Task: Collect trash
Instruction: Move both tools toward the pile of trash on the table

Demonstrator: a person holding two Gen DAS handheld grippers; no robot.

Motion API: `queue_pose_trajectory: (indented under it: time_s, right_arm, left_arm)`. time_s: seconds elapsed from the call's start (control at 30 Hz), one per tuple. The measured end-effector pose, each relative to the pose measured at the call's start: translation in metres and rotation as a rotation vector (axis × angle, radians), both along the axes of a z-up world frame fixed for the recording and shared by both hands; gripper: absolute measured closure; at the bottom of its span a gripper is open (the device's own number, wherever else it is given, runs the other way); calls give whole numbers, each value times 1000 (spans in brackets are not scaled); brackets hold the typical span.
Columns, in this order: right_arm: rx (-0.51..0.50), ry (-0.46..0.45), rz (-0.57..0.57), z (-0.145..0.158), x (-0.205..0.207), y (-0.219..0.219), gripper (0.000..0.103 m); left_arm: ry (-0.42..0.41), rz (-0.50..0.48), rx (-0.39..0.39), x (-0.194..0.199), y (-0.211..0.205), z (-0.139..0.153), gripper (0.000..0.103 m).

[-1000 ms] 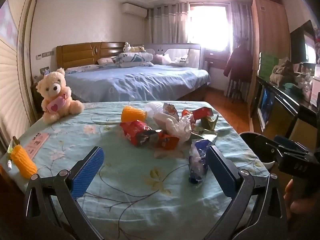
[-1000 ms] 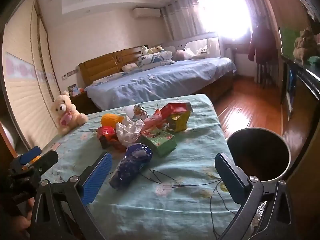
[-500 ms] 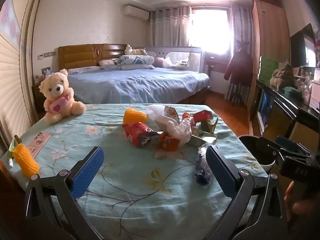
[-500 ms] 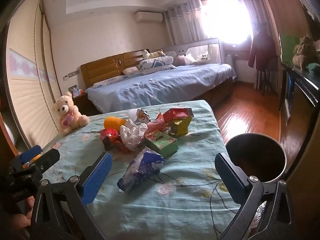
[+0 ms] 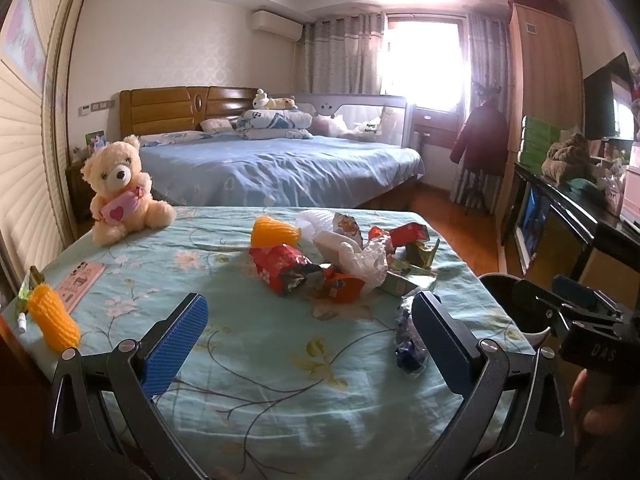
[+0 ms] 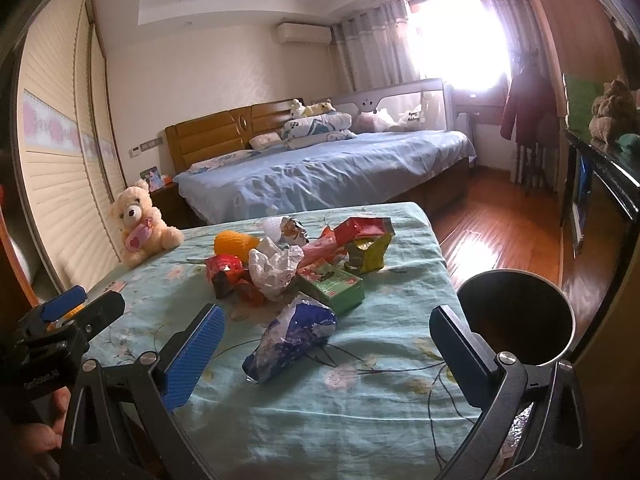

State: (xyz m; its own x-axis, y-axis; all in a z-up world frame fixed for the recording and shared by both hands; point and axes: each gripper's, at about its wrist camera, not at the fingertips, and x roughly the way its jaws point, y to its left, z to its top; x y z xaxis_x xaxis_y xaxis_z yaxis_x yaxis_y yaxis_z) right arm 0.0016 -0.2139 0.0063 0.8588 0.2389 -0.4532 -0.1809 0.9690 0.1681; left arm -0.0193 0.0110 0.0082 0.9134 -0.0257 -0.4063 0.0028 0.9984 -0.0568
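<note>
Both grippers, left and right, gape empty; crinkled blue foil wrapper has rolled nearer, ready for grabbing

We are in a home bedroom: beyond our fingers stands a bed with blue bedding and a wooden headboard. A wall air conditioner, curtained window, teddy bear and wooden floor confirm it.

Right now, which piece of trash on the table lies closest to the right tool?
The blue and white wrapper, lying alone in front of the right tool, apart from the pile behind it.
</note>
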Motion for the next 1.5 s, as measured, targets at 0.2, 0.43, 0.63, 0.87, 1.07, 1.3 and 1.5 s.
queue_pose_trajectory:
  time_s: [0.2,0.43,0.63,0.87,1.07,1.3,1.5]
  right_arm:
    - [4,0,2,-2,0,1,0]
    - [0,6,5,-4,0,4,0]
    - [0,9,15,-6,0,7,0]
    - [5,15,20,-6,1,8,0]
    - [4,22,23,-7,2,9,0]
    - [4,29,28,-9,2,11,0]
    - [10,54,38,-15,7,13,0]
  left_arm:
    - [-1,-2,0,0,0,-1,0]
    - [-1,-1,1,0,2,-1,0]
    - [0,0,-1,0,3,-2,0]
    - [1,0,-4,1,4,-2,0]
    - [2,0,-3,0,5,-2,0]
    - [4,1,-4,1,6,-4,0]
    - [14,2,-3,1,9,-13,0]
